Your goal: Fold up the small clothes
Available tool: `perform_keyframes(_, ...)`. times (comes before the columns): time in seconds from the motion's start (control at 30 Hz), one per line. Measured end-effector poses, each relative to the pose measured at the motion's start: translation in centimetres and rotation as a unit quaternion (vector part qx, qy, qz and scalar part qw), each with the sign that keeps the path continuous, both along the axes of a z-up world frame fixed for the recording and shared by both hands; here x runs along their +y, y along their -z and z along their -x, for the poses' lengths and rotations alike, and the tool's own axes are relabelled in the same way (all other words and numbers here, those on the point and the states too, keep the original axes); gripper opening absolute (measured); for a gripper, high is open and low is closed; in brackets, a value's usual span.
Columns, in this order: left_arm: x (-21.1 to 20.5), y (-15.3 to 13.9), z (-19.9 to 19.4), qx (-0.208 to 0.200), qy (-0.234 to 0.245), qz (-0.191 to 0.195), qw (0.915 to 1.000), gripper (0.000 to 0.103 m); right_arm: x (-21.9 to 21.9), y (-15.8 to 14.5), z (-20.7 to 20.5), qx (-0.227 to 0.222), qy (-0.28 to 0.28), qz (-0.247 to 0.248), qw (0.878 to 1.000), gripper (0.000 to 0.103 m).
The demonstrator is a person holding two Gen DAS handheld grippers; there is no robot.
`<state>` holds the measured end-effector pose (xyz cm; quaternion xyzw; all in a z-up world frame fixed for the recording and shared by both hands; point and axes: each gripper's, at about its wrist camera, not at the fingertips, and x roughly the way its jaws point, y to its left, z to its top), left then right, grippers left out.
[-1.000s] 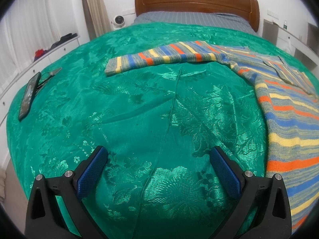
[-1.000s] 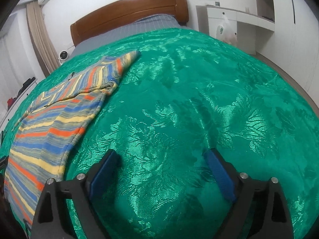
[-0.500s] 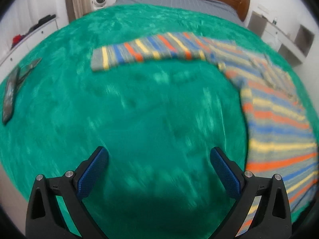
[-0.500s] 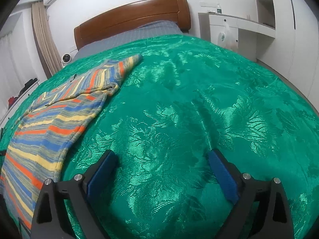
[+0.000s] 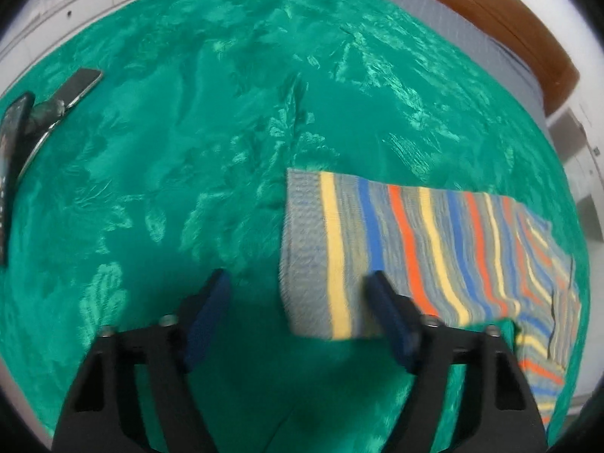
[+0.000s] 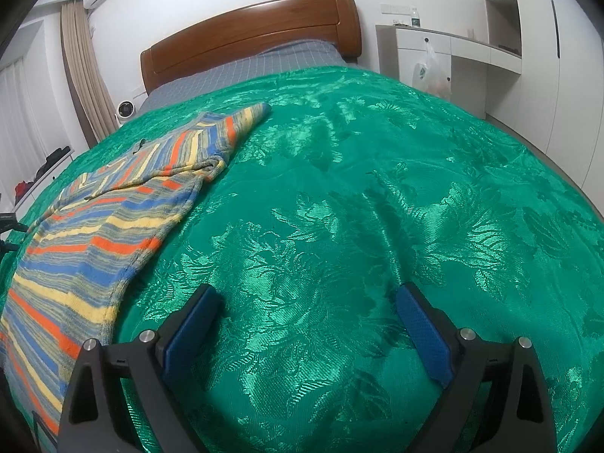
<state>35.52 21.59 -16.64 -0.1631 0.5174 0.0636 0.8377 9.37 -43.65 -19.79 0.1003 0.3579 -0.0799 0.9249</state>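
A striped knit sweater in orange, blue, yellow and grey lies flat on the green bedspread [image 6: 377, 207]. In the left wrist view its outstretched sleeve [image 5: 377, 245] runs to the right, with the grey cuff end [image 5: 302, 241] just ahead of my left gripper [image 5: 298, 283]. That gripper is open and empty, its jaws either side of the cuff end. In the right wrist view the sweater body [image 6: 94, 226] lies at the left with its other sleeve [image 6: 234, 124] pointing to the headboard. My right gripper [image 6: 305, 298] is open and empty over bare bedspread.
A phone [image 5: 11, 139], a second flat device [image 5: 77, 85] and what look like glasses lie on the bed's left edge. A wooden headboard [image 6: 249, 34] and grey pillow area are at the far end. White cabinets [image 6: 453, 56] stand at the right.
My left gripper has swung forward and left to the sleeve's cuff end, which now sits close between its jaws. The right gripper has risen slightly and stayed open.
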Motion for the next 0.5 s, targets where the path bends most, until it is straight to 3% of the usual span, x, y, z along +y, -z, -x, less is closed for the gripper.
perform_keyframes(0.07,-1.1,-0.3,-0.3,-0.006,0.009,-0.001,0.9999,0.006,0.0,0.0,-0.1,0.001,0.000,0.001,1.000,0.095)
perform_keyframes(0.17,-3.3,-3.1,-0.7,-0.044,0.025,-0.022,0.9985,0.003,0.0,0.0,-0.1,0.001,0.000,0.002,1.000,0.095)
perform_keyframes(0.27,-8.9,-8.1,-0.9,-0.101,0.091,-0.068,0.9883,0.003,0.0,0.0,-0.1,0.001,0.000,0.001,1.000,0.095)
perform_keyframes(0.37,-16.3,-12.7,-0.4,-0.157,0.168,-0.098,0.9683,0.003,0.0,0.0,-0.1,0.001,0.000,0.002,1.000,0.095)
perform_keyframes(0.5,-27.0,-15.7,1.5,-0.205,0.266,-0.119,0.9344,0.003,0.0,0.0,-0.1,0.001,0.000,0.002,1.000,0.095)
